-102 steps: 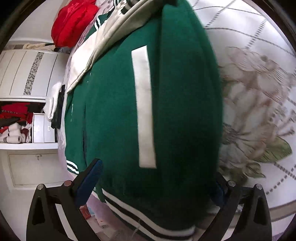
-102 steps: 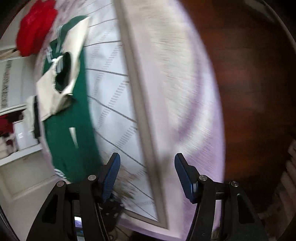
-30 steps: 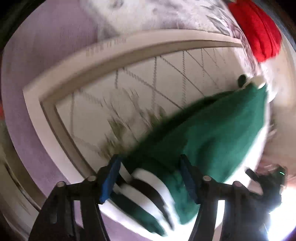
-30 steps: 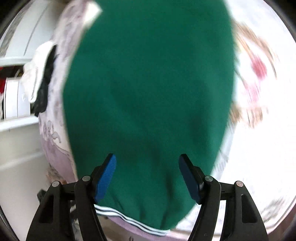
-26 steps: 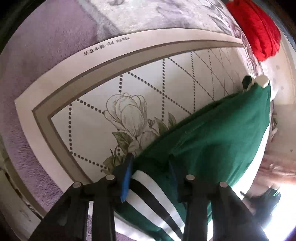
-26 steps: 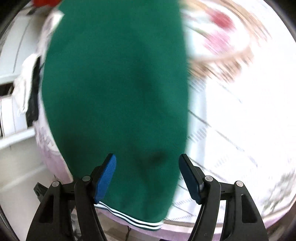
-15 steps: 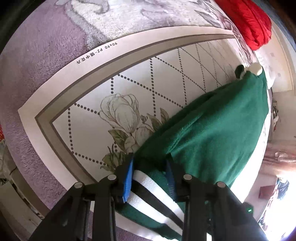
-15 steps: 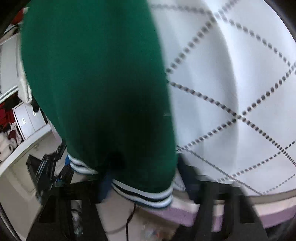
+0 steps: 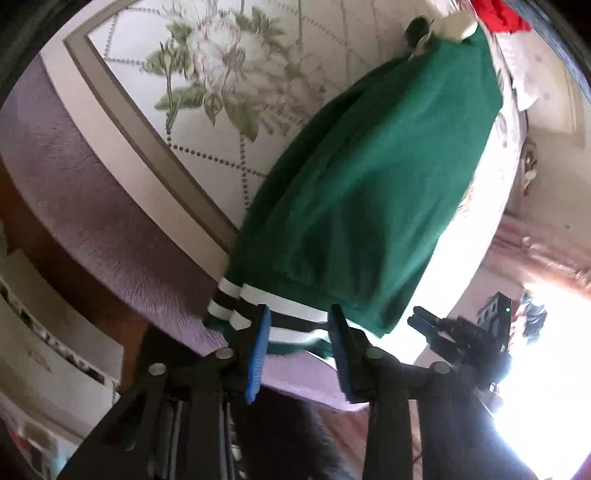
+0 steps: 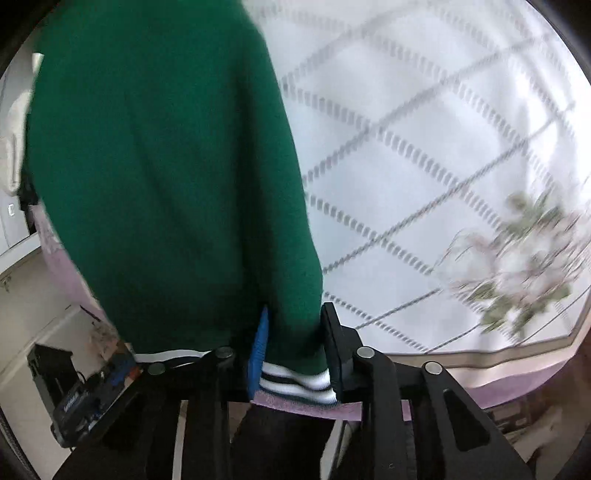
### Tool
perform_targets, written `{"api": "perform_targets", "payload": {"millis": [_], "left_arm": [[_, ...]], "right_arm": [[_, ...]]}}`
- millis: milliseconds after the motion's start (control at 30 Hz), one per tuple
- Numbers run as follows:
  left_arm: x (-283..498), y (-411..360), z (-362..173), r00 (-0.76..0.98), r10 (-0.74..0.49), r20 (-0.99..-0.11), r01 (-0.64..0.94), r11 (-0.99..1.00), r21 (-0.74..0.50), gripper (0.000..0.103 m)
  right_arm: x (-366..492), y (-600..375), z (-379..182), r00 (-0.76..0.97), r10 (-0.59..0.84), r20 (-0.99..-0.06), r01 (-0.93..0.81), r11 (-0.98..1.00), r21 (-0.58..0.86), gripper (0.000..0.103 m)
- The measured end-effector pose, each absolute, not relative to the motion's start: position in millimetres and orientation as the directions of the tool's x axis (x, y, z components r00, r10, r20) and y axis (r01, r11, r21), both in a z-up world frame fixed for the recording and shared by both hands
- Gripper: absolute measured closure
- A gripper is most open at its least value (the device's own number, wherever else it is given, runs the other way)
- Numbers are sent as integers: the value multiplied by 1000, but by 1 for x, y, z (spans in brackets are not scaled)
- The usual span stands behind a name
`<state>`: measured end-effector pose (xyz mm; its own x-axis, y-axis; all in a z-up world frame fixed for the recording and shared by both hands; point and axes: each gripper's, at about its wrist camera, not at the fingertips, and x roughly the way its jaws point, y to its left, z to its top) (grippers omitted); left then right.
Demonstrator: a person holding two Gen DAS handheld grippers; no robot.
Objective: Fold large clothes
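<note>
While only left view shows red cloth, green jacket spreads ahead of both tongs; left gripper opening around striped hem, right gripper clamps hem.

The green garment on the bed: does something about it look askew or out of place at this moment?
Nothing looks damaged. The green garment lies across the floral bedspread, but its striped hem hangs past the bed's edge. The left gripper and the right gripper each have the hem between their jaws; the left jaws are opening.
</note>
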<state>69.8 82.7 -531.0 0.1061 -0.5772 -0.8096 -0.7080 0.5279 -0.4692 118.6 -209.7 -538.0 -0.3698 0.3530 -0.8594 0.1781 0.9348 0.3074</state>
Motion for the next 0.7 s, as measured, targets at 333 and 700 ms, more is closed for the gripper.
{"api": "perform_targets", "payload": {"millis": [333,700], "left_arm": [[327,128,-470,398,-399,-826,-500,661,-560,56],[489,136,-560,336,-465,-819,-408,712,-572,98]], "right_arm": [[279,-206,-487,-63,483,-873,194,864,464,36],[431,-184,-548,-43,447,-893,193,881,432,36]]}}
